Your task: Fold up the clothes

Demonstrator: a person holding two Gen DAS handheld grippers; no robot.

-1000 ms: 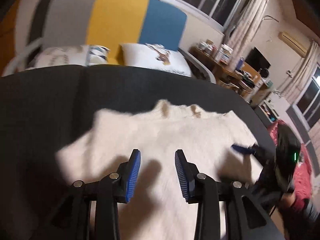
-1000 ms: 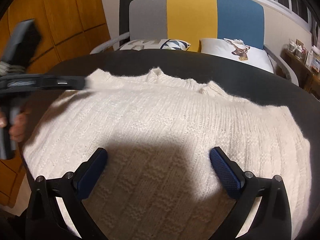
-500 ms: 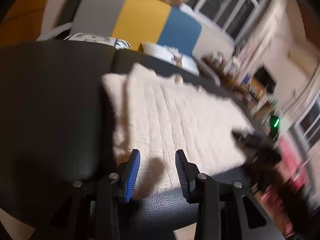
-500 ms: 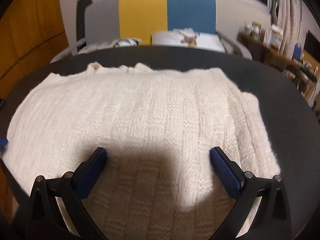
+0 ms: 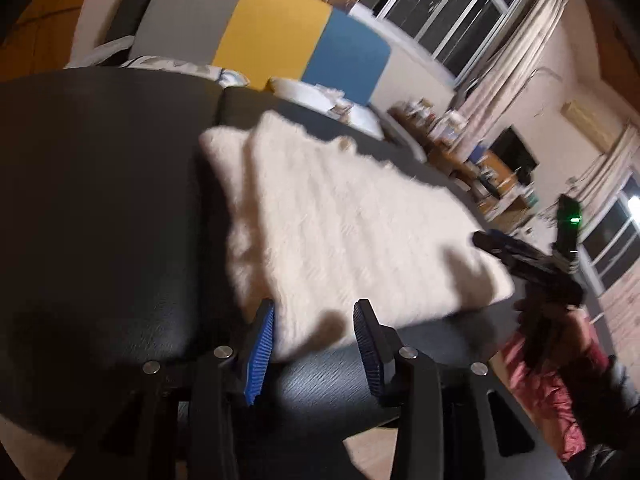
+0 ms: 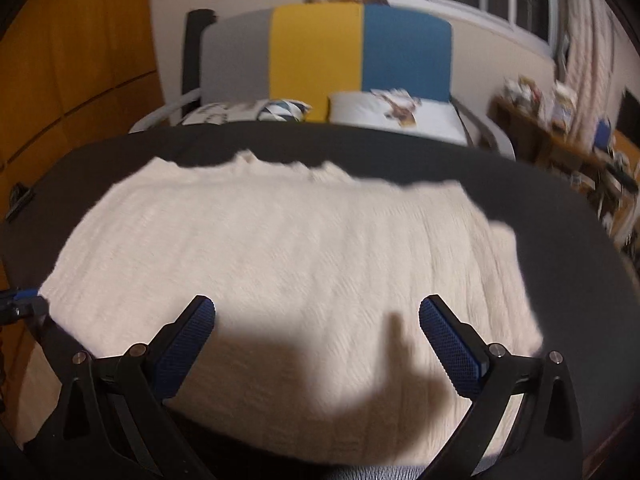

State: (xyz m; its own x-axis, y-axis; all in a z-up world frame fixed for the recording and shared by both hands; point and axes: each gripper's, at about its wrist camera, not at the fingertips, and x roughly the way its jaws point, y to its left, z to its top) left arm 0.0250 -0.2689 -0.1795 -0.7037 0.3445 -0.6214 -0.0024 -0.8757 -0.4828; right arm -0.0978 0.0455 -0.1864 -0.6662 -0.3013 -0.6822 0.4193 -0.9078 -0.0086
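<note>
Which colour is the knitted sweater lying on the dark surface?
Cream-white sweater, with a ribbed knit texture; the right wrist view shows it best.

Warm, dim room light — both pictures are blurry and bend at the edges. Dark shadows fall on the sweater [image 6: 288,248] near the right gripper [image 6: 316,320].

We can't read any text, label, brand or number anywhere in either view. Both shots are pretty motion-blurred, and the cluttered shelf stuff in the background is way too small and smeared for us to make out any lettering.
</note>
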